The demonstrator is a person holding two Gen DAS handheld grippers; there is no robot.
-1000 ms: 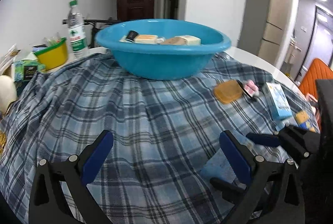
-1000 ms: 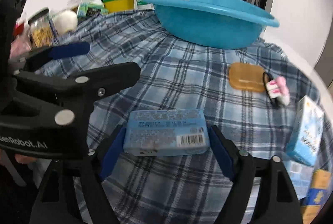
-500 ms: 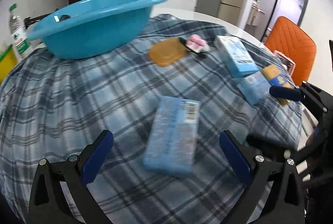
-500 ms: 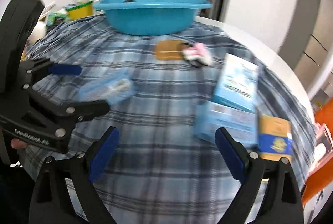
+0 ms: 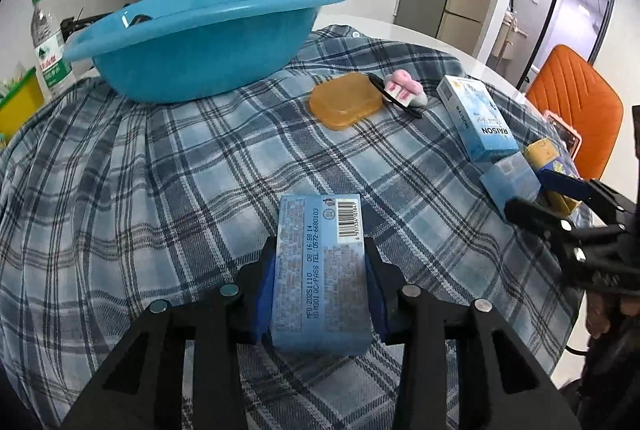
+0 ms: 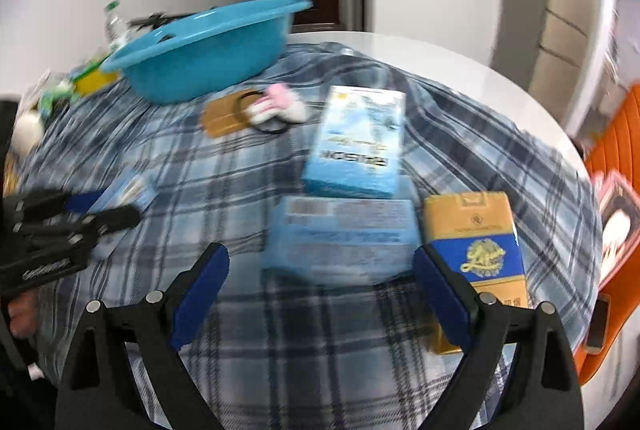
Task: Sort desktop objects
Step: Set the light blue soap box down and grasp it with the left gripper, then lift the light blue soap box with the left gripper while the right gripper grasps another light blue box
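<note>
The left gripper (image 5: 320, 284) has just been closing, and its blue pads (image 5: 265, 286) are now seen pressed against the long sides of a pale blue tissue pack (image 5: 320, 270), which lies flat on the plaid cloth (image 5: 160, 190) with its barcode end pointing away from the claw. The near part of the pack is pinched; the far part projects beyond the fingertips. A droop or twist of that free end is to be expected on lifting, since the pack appears soft, and slippage is judged possible if the grip is not firm.

Beyond the pack, ahead and slightly to the left, the blue basin (image 5: 200, 42) stands well apart. It is the probable destination. Its raised rim could be struck by the projecting end if the pack is carried too low.

The right gripper (image 6: 320, 286) is spread, with nothing pinched. A second blue pack (image 6: 340, 238) lies just ahead, between the lines of its fingers, untouched. Just beside the right finger rests a gold and blue box (image 6: 476, 242); beyond the pack lies a light blue carton (image 6: 360, 142), close by. If the jaws are lowered as aligned, the gold box could be nudged or caught. The right view is blurred, so exact clearances cannot be told.
</note>
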